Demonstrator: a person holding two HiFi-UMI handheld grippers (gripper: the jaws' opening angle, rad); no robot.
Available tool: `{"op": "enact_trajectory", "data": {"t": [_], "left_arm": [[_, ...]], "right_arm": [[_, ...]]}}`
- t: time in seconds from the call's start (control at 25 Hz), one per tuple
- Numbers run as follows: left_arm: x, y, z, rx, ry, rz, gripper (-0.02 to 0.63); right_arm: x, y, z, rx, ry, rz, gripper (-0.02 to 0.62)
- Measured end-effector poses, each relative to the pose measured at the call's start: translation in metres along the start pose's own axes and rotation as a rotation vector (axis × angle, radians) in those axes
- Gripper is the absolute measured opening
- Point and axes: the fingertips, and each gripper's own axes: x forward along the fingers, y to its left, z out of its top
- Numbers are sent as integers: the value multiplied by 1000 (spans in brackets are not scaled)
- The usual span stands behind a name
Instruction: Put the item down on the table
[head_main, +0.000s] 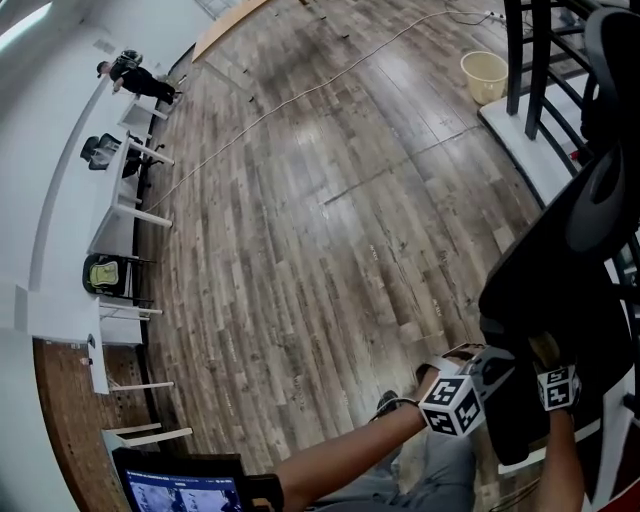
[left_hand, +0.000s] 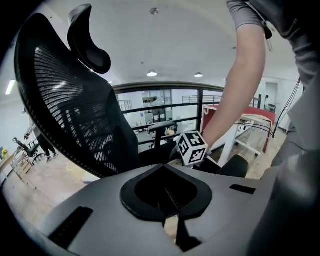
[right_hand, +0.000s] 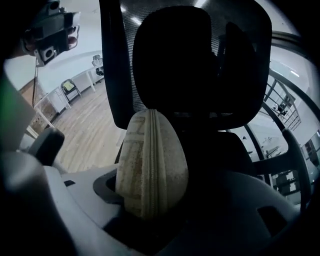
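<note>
Right tool (right_hand: 150, 212) clamped on the beige zip pouch (right_hand: 151, 160), held upright, zipper edge facing camera, just in front of the black mesh office chair (right_hand: 185, 60); left tool (left_hand: 170, 210) closed, nothing in it.

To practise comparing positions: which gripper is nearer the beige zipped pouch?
Right. The right gripper has its jaws closed on the beige zipped pouch. The left gripper is apart from it, off to its left, holding nothing.
</note>
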Motion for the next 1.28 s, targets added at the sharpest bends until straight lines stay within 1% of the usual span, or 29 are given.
{"op": "enact_trajectory", "data": {"t": [0.28, 0.4, 0.52, 0.68, 0.92, 1.04, 1.16, 1.28], "left_arm": [[-3, 7, -20, -24, -2, 26, 2], [-5, 8, -29, -25, -4, 32, 2], [-11, 7, -32, -29, 1, 39, 2], [-5, 14, -47, -33, 10, 42, 2], [6, 12, -59, -36, 13, 30, 2], [10, 11, -66, -42, 21, 25, 2], [13, 10, -70, -46, 27, 20, 2], [13, 7, -66, -42, 26, 14, 2]], "right_arm": [[41, 0, -7, 7, 50, 19, 305], [63, -5, -16, 16, 67, 7, 305], [69, -8, -23, 31, 90, -13, 305], [89, -18, -34, 76, 129, -30, 305], [109, -22, -39, 76, 135, -16, 305], [116, -22, -37, 94, 129, 16, 305], [116, -24, -37, 97, 129, 38, 305], [107, -27, -31, 98, 114, 35, 306]]}}
